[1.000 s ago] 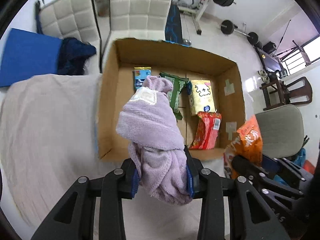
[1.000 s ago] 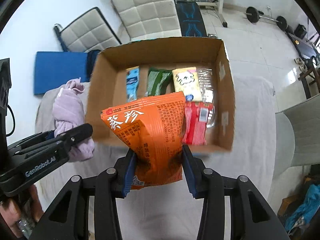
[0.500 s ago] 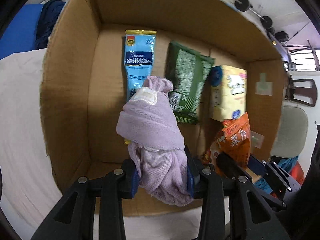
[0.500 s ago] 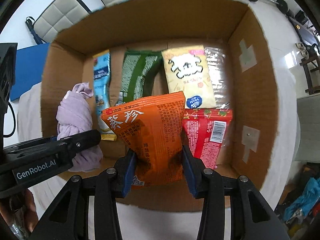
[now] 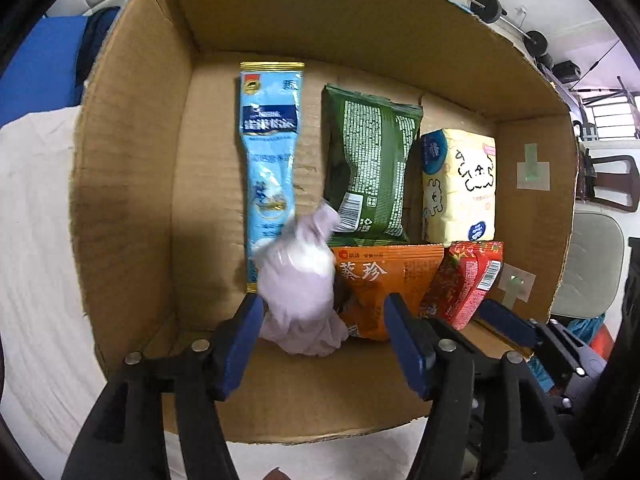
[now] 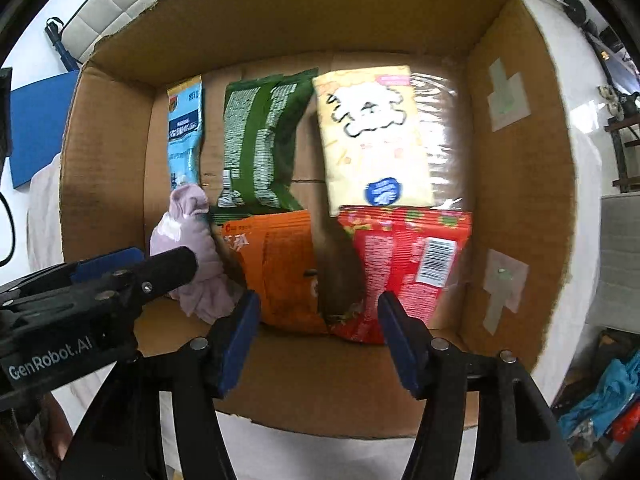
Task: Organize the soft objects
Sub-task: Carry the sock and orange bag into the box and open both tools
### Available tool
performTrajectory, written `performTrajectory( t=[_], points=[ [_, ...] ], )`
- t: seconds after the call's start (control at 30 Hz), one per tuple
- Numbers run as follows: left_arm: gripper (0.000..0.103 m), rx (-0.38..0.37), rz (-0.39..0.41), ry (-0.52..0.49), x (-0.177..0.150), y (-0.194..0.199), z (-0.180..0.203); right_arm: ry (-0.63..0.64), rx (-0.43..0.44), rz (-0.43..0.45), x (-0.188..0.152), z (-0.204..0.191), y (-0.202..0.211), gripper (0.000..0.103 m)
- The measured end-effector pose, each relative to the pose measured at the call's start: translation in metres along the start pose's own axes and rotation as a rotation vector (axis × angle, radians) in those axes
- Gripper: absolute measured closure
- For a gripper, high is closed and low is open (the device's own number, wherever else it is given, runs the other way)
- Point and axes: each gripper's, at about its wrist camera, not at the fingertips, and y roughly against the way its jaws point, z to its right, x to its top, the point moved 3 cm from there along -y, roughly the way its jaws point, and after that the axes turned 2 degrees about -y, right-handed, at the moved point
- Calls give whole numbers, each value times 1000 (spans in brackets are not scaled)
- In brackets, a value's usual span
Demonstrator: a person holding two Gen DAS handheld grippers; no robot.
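Now both tongs opening over cardboard box (image 5: 132,184): left gripper (image 5: 324,320) loose around lilac towel (image 5: 300,280), right gripper (image 6: 316,316) loose around orange packet (image 6: 280,268); blue sachet (image 5: 270,152), green packet (image 5: 368,168), red packet (image 6: 408,268) crowd box floor

left tool (image 5: 324,320): releasing lilac cloth (image 5: 300,292) | right tool (image 6: 316,316): releasing orange packet (image 6: 280,268)
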Motion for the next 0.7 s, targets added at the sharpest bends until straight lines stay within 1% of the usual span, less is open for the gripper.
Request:
performTrajectory(
  t=[0.03,0.07,0.13,0.17,0.2,0.23,0.27,0.3,0.43,0.47,0.5,0.57,0.6,0.7],
  points=[
    [34,8,9,-5,-1,3,1,4,0,2,-1,0,2,39],
    [28,19,24,-12,-4,7,2,8,-3,7,-2,1,5,39],
    [27,32,48,-21,-8,14,4,12,-23,17,-4,3,11,39],
    [24,43,60,-25,-10,18,4,13,-32,22,-5,5,14,39],
    [15,61,72,-33,-14,22,5,12,-36,29,-7,6,17,39],
    [12,82,87,-39,-17,25,7,12,-41,40,-9,7,21,38],
    [7,107,112,-46,-21,31,7,13,-49,45,-12,10,25,33],
    [7,128,134,-51,-25,35,7,10,-55,55,-14,13,29,26],
    [6,181,205,-59,-27,50,5,-6,-62,77,-19,19,39,24],
    [6,188,222,-56,-30,55,5,-12,-59,80,-22,21,41,19],
    [3,192,232,-55,-29,52,4,-18,-58,86,-23,23,44,11],
    [1,227,255,-55,-33,57,2,-28,-67,103,-26,26,49,2],
    [1,238,264,-54,-34,57,4,-32,-70,115,-28,27,52,0],
    [1,240,275,-45,-39,55,8,-40,-92,130,-33,32,60,0]
  ],
)
